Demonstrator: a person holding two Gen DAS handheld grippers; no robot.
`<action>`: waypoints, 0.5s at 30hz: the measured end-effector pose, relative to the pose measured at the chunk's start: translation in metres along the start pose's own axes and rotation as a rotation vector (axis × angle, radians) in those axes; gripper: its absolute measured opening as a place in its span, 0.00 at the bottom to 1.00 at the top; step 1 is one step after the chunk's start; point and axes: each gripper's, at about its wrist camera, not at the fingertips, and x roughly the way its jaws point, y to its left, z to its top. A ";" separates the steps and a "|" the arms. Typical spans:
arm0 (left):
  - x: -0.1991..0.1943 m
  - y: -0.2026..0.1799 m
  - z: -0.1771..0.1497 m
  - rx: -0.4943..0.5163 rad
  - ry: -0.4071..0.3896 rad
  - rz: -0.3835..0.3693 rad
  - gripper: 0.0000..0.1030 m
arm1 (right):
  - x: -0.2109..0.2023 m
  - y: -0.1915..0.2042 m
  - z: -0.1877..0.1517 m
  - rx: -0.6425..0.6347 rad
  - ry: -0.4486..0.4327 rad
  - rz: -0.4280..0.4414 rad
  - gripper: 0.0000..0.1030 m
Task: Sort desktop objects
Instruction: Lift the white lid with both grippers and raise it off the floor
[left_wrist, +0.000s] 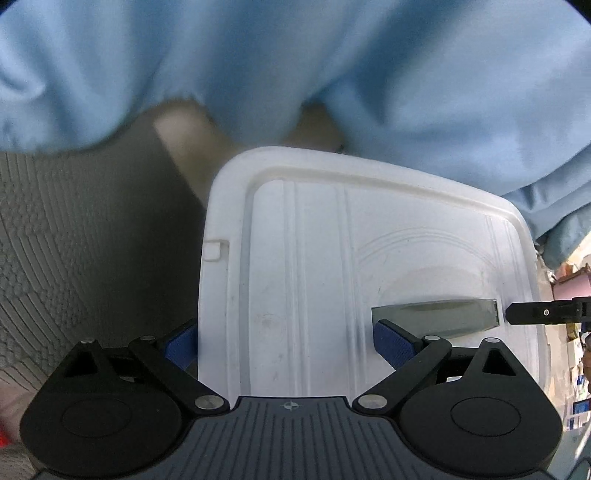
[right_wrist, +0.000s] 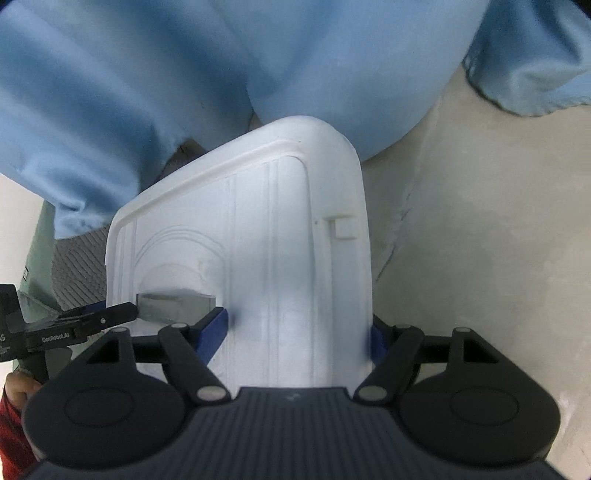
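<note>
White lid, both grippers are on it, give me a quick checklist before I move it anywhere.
1. Left gripper straddles the lid edge: ok.
2. Right gripper straddles the opposite edge: ok.
3. Pads actually pressing the plastic: cannot tell.
4. Grey handle free between the grippers: ok.
5. Blue clothing close behind the lid: not ok, little room.
6. Whatever sits under the lid: cannot tell, hidden.

Blue garment (left_wrist: 295, 55) blurred; white lid's (left_wrist: 314, 258) near edge hidden.

White ribbed lid (left_wrist: 317, 258); pale blue cloth (left_wrist: 295, 55); blue-padded jaws
</note>
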 end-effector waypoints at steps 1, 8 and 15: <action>-0.005 -0.006 0.001 0.007 -0.005 0.001 0.95 | -0.007 0.000 -0.002 0.003 -0.011 -0.001 0.74; -0.048 -0.054 0.005 0.077 -0.055 0.000 0.95 | -0.063 -0.003 -0.025 0.031 -0.107 -0.011 0.75; -0.087 -0.102 0.007 0.160 -0.103 -0.018 0.95 | -0.120 -0.013 -0.051 0.062 -0.199 -0.018 0.75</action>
